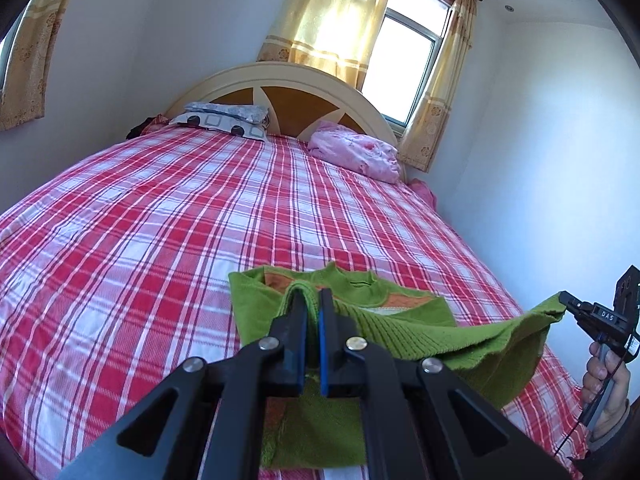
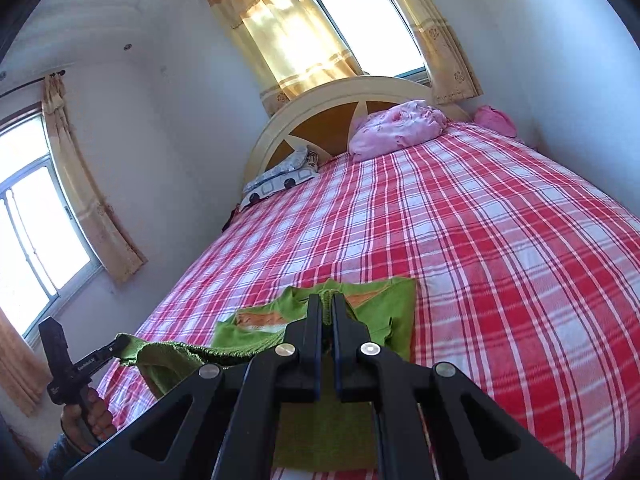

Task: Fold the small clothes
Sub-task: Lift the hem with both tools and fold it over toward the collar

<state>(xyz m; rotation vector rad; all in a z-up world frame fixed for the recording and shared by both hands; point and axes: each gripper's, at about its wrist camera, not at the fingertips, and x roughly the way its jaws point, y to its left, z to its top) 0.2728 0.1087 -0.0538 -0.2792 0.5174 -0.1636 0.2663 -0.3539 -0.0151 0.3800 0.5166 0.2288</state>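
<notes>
Red-and-white plaid bedsheet (image 1: 200,220) spread flat across the whole bed. At the far end, a rounded cream headboard (image 1: 288,76) with orange-brown panels. Against it on one side, two patterned pillows (image 1: 224,118) stacked — grey-blue print above, white with dark circles and squares below. On the other side, a crumpled pink bundle (image 1: 356,152) of bedding, just beside the headboard's end. Behind the headboard, a bright window (image 1: 408,60) flanked by yellow curtains (image 1: 328,20), sunlit. Another window (image 2: 32,216) on the side wall, with its own yellow curtain (image 2: 80,184) hanging from a rod. White walls (image 1: 560,140) — plain, slightly shadowed.
</notes>
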